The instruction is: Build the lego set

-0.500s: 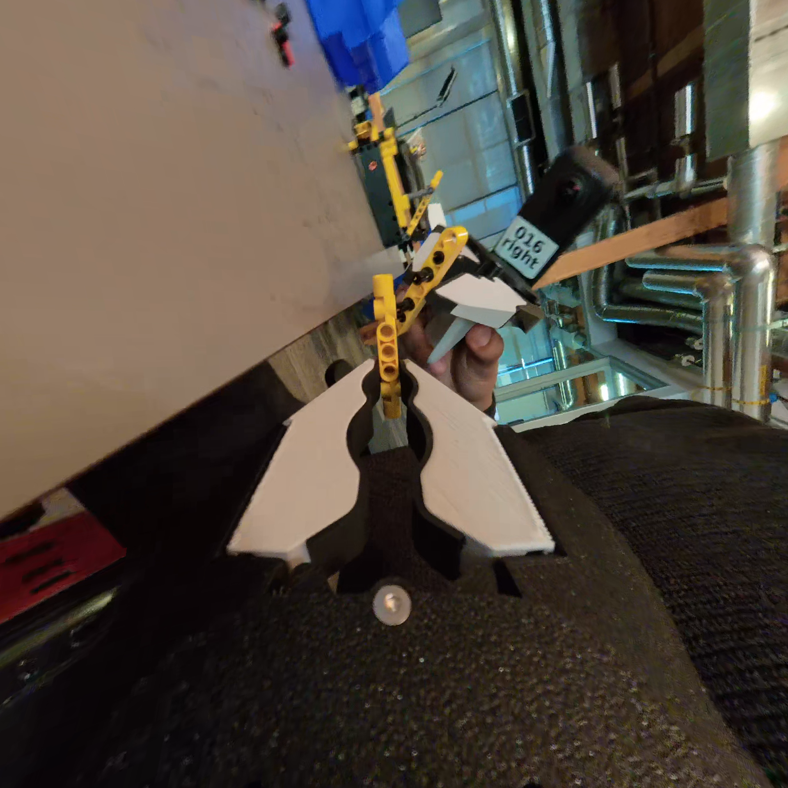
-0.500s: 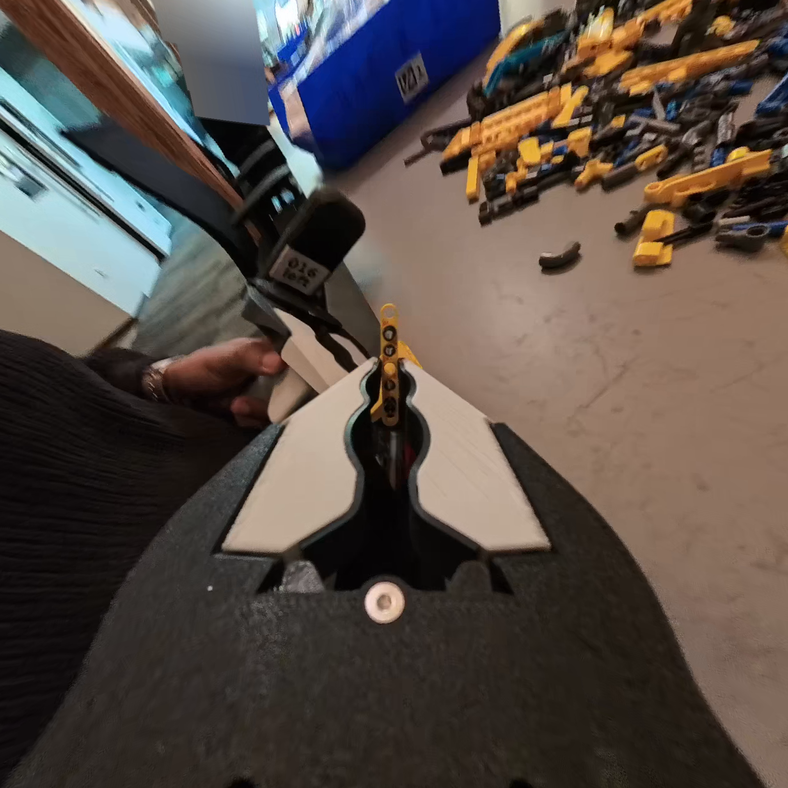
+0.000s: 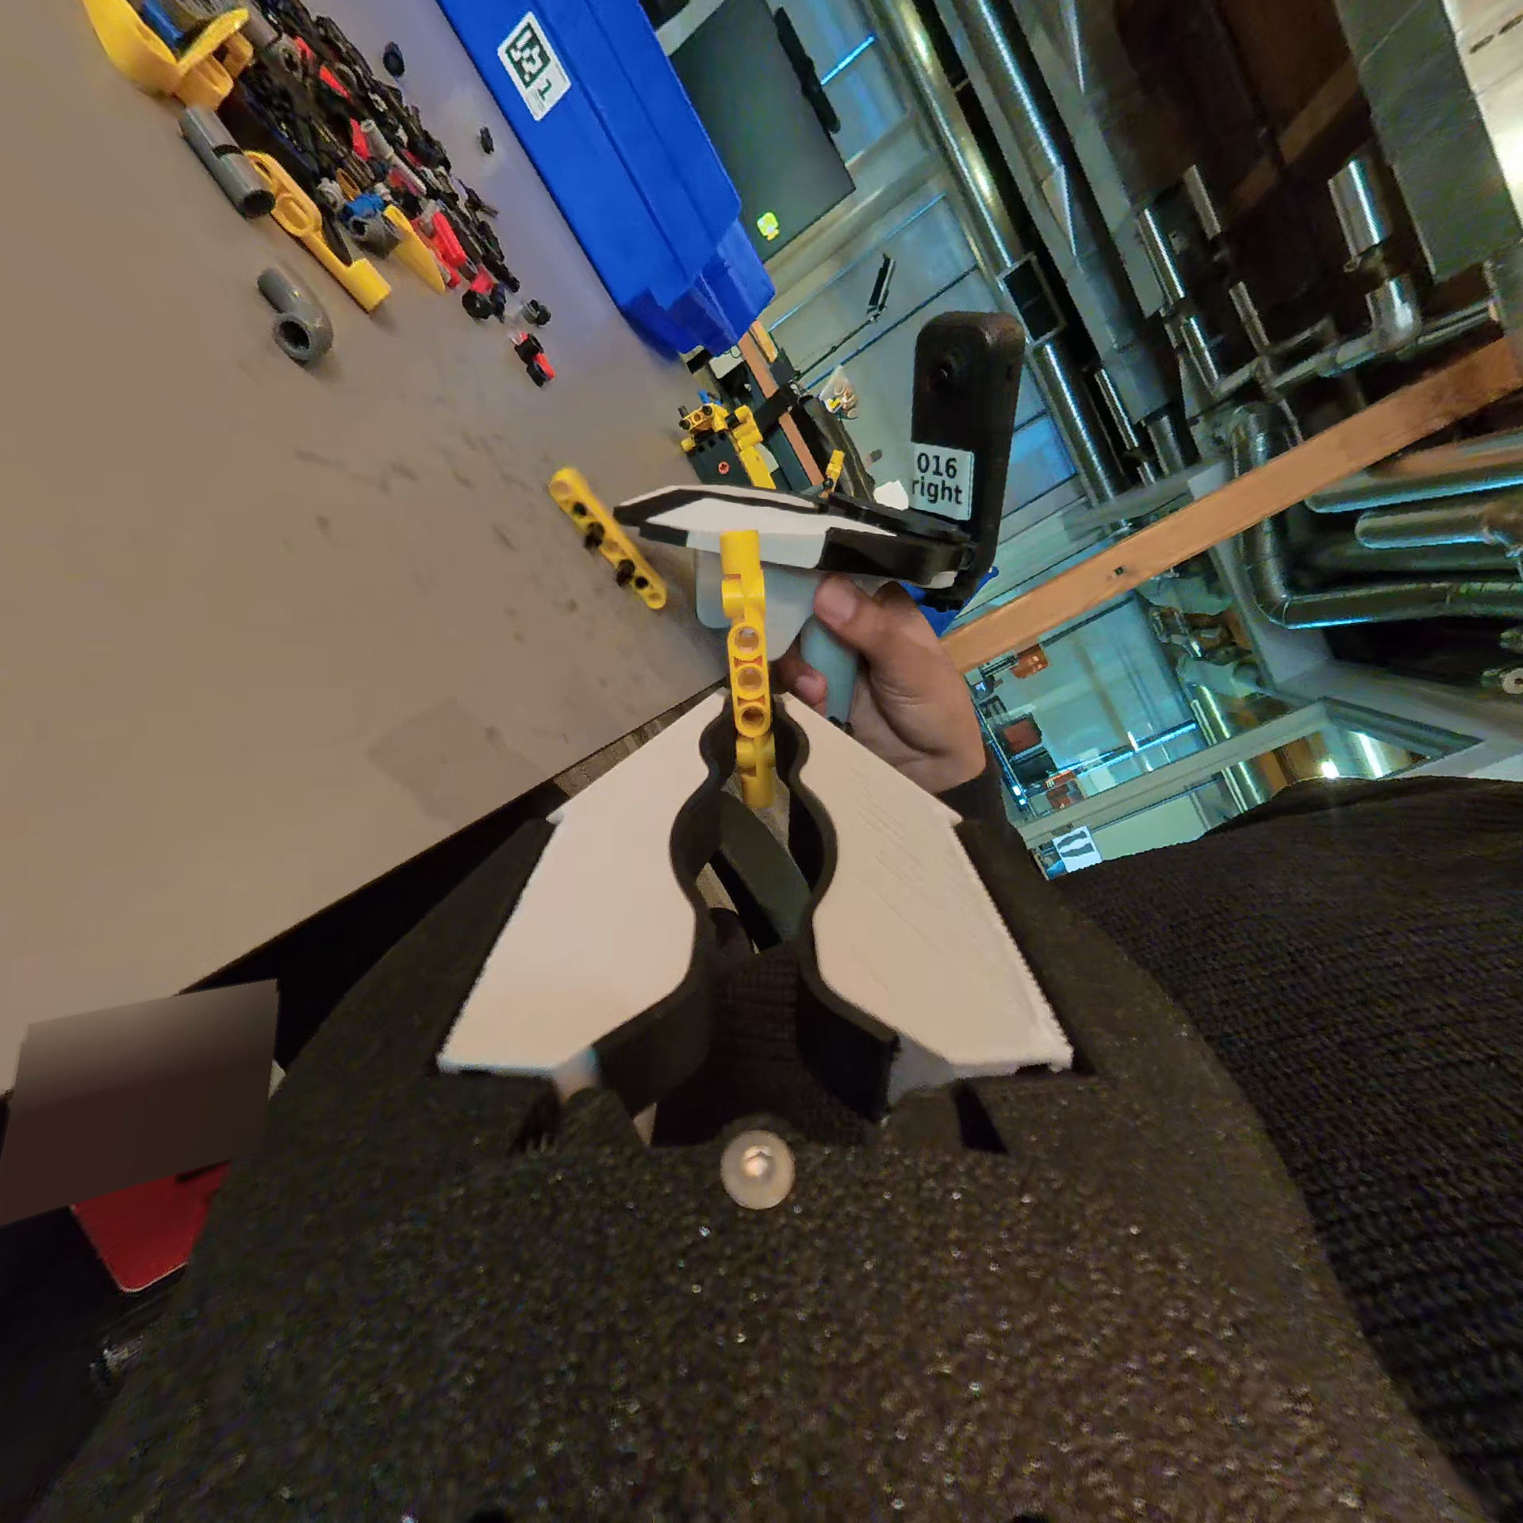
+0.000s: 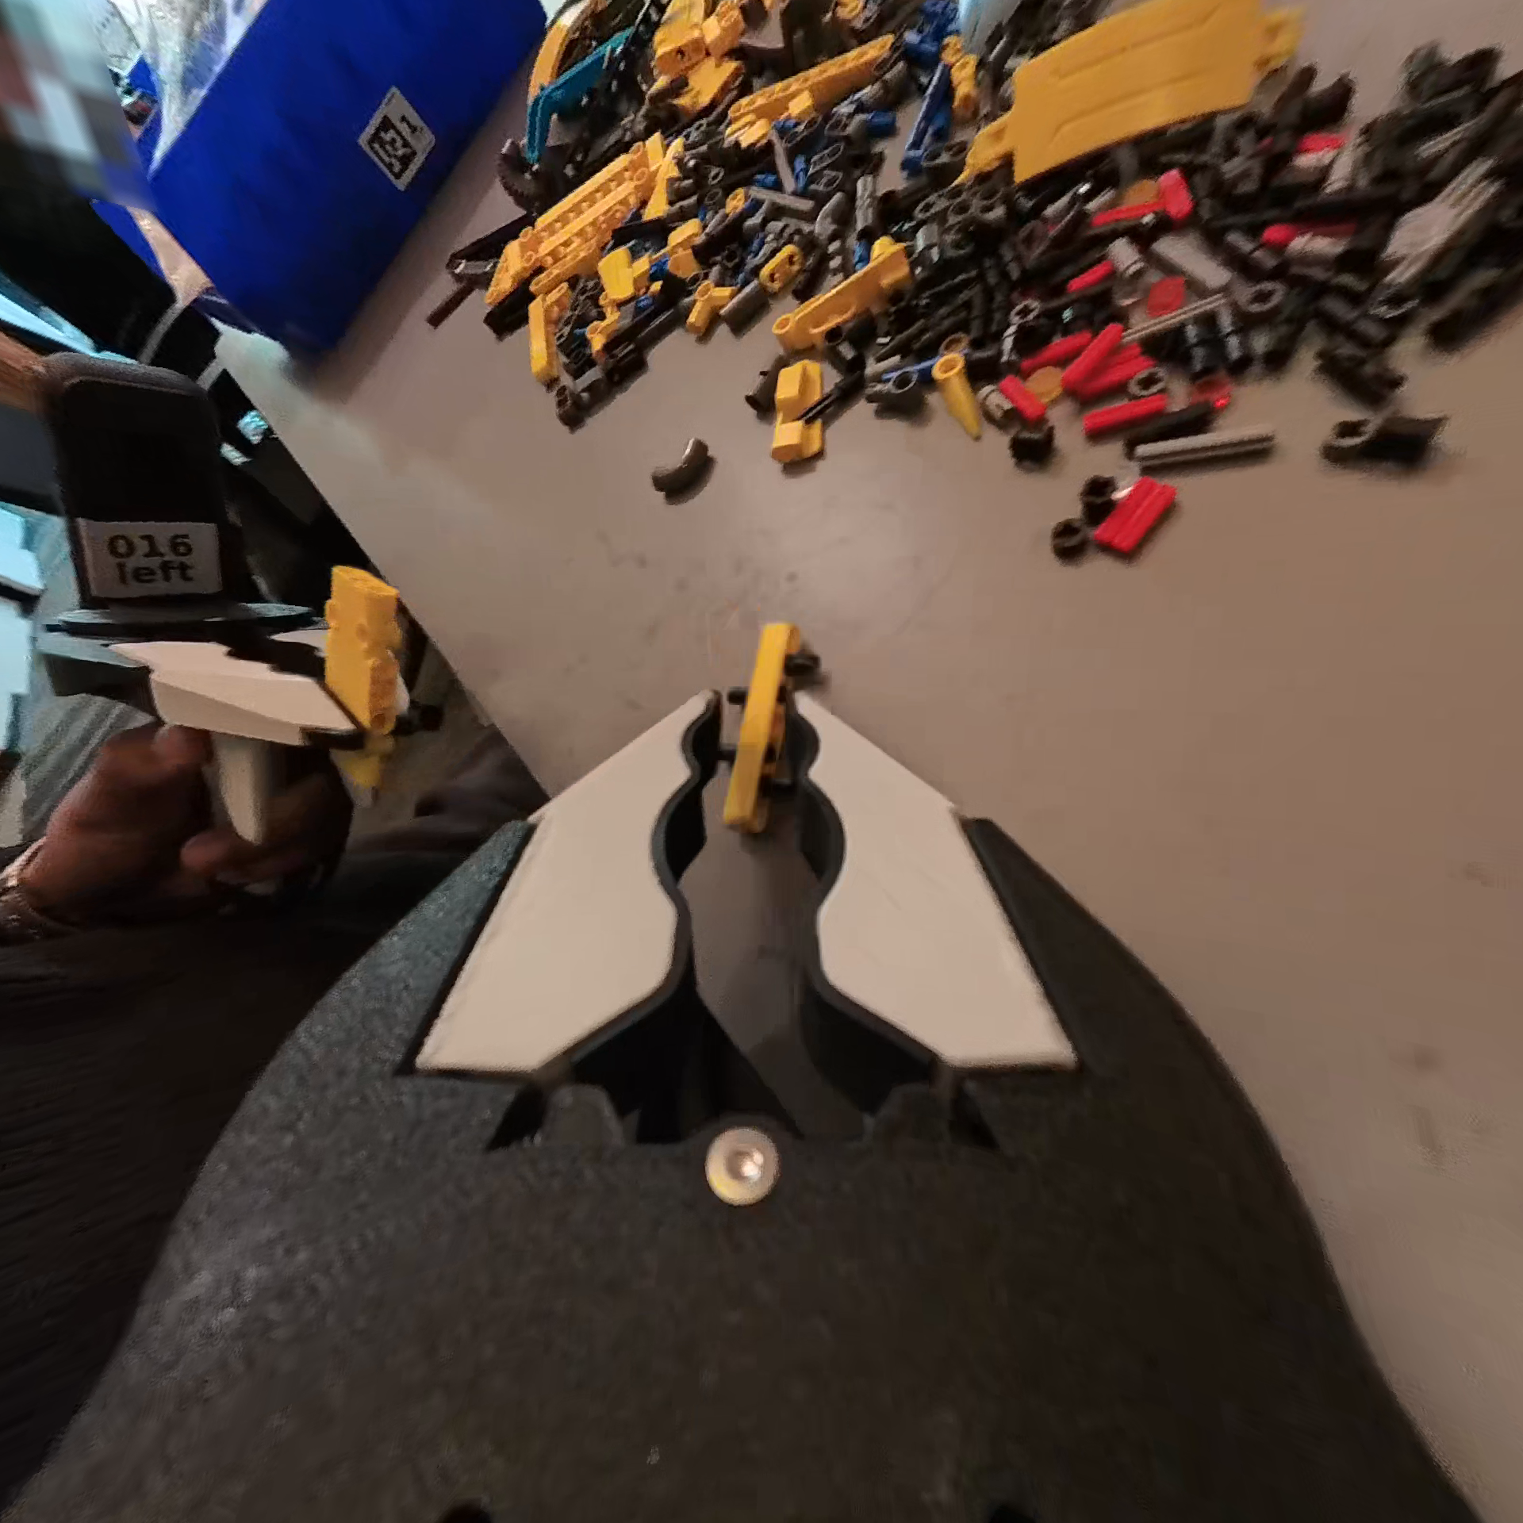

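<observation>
Moved: both grippers have pulled apart since half a second ago; the two yellow beams, then crossed, are now separate, and the pile of loose parts has come into both views.
Table [image 4: 1071,783]: grey, filling the right half of the right wrist view.
Bin: blue bin [image 4: 321,156] in the upper left, a square code tag on its side.
Parts pile [image 4: 989,231]: yellow, black, red and blue building pieces across the top.
Left gripper [image 3: 752,725]: fingers nearly closed, pinching a yellow holed beam [image 3: 748,659] that stands upright at centre frame.
Right gripper [image 4: 758,725]: fingers close together around a yellow beam with black pins [image 4: 762,717]; blurred, but it appears pinched.
Loose beam [image 3: 606,536]: yellow, black pins, lying flat on the table left of centre in the left wrist view.
Hand [image 3: 898,684]: wrapped round the right gripper's handle.
</observation>
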